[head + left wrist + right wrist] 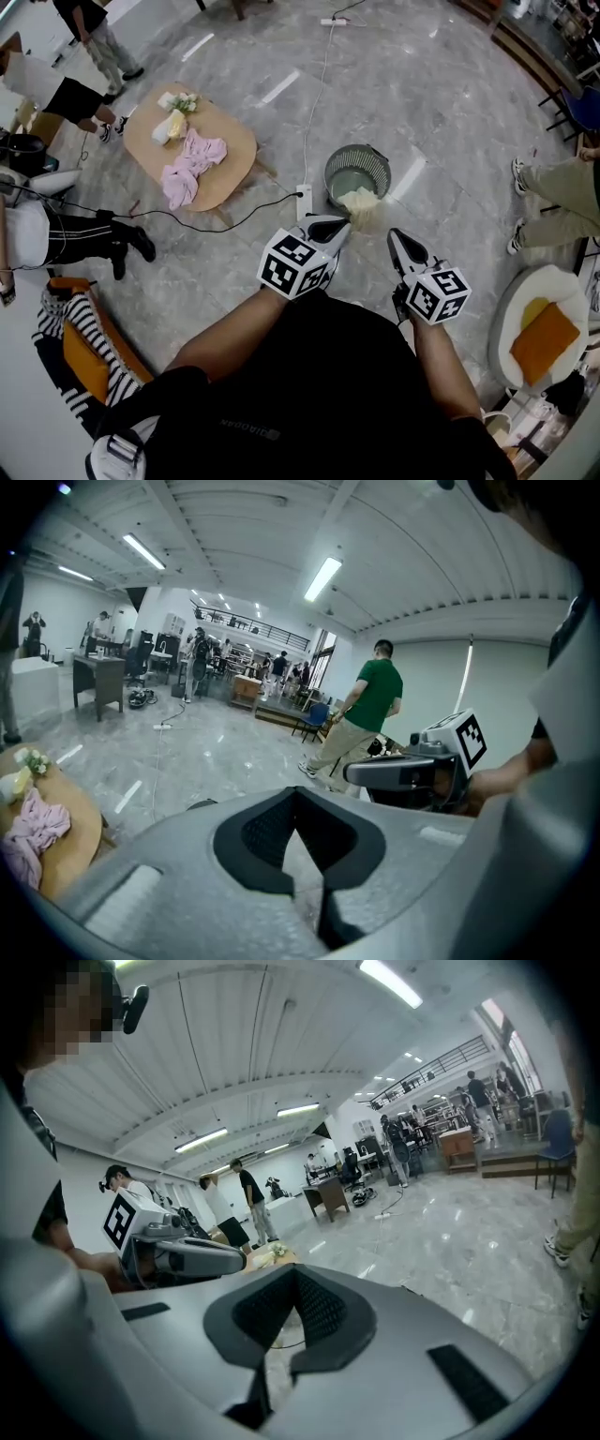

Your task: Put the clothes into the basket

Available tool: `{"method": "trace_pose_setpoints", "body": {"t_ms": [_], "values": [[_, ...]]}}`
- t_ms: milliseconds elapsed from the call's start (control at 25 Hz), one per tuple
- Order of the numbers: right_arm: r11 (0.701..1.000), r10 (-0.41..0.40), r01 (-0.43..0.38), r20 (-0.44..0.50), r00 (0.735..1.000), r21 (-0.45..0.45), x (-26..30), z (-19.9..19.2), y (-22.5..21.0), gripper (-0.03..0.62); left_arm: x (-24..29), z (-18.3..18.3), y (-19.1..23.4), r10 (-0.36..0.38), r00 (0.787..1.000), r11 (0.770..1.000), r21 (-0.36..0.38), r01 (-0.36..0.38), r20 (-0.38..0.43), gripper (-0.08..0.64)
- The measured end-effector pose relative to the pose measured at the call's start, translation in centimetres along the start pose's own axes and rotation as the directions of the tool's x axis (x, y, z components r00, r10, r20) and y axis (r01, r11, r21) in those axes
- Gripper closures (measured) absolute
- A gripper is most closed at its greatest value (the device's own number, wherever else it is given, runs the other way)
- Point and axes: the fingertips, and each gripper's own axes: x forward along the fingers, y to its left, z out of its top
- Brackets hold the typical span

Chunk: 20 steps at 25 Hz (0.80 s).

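A round wire basket [357, 167] stands on the grey floor, and a cream cloth [362, 208] hangs over its near rim. My left gripper [339, 225] is just short of that cloth, its jaws shut with nothing showing between them in the left gripper view [302, 855]. To its right, my right gripper [397, 236] is also shut and empty [281, 1349]. A pink garment [192, 165] and a pale yellow cloth [173, 124] lie on the low wooden table [234, 150] at the left.
A power strip [303, 201] with a black cable lies beside the basket. People stand at the left and right edges. A white round seat with an orange cushion [544, 339] is at the right, and a striped cloth on an orange chair [75, 347] at the left.
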Motion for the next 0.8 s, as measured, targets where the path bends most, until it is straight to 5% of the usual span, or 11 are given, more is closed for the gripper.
{"method": "trace_pose_setpoints", "body": {"t_ms": [800], "values": [[0.998, 0.027, -0.027, -0.015, 1.000, -0.059, -9.4, -4.5, -0.2, 0.578, -0.6, -3.3, -7.8, 0.109, 0.993, 0.994, -0.006, -0.109, 0.041, 0.559]]}}
